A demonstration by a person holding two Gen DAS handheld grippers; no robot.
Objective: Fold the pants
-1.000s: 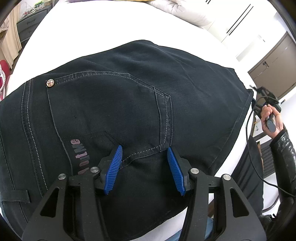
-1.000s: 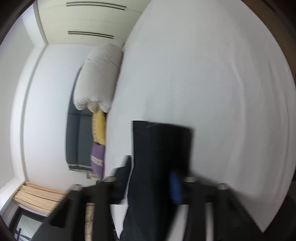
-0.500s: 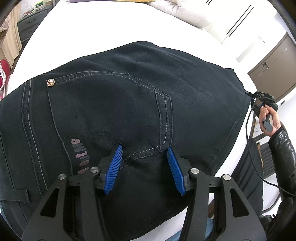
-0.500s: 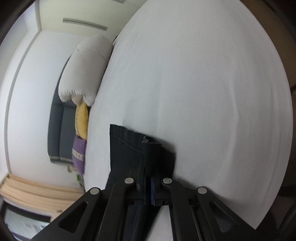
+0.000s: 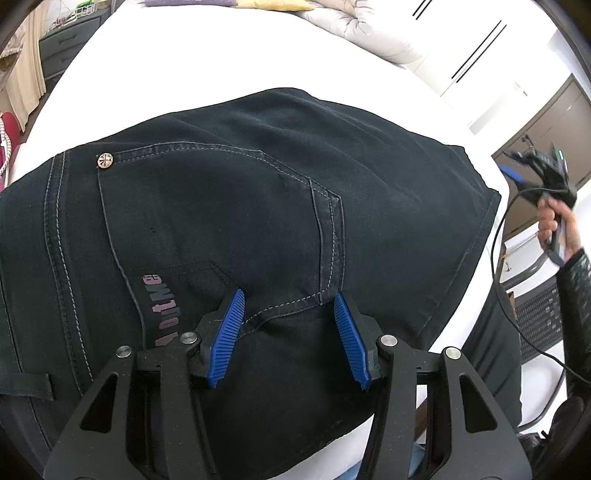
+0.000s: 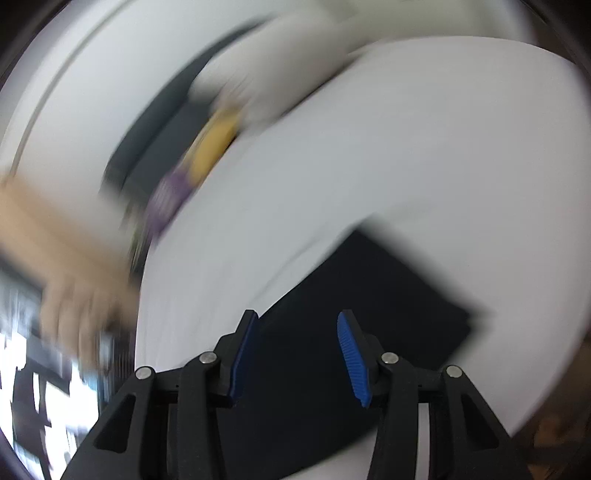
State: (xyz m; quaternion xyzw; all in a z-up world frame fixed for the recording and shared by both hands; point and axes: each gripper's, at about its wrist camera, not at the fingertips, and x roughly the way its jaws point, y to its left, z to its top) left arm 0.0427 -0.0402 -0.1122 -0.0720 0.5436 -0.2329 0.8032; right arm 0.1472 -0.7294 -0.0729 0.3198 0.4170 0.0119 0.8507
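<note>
Black denim pants (image 5: 229,221) lie spread on the white bed (image 5: 192,55), back pocket and waistband up. My left gripper (image 5: 288,299) is open and rests low over the seat of the pants, its blue pads (image 5: 229,332) either side of the pocket's lower corner. In the blurred right wrist view, my right gripper (image 6: 297,321) is open and empty above the leg end of the pants (image 6: 369,314). The right gripper (image 5: 543,173) also shows in the left wrist view, held in the hand off the bed's right edge.
A white duvet (image 5: 365,26) and yellow and purple pillows (image 5: 273,3) lie at the head of the bed. A dark drawer unit (image 5: 62,40) stands at far left. A cable (image 5: 517,314) hangs from the right hand. Cabinets (image 5: 546,122) stand at right.
My right gripper was shut on the pant leg's end half a second ago; it has let go, opened and swung away fast. My left gripper has not moved.
</note>
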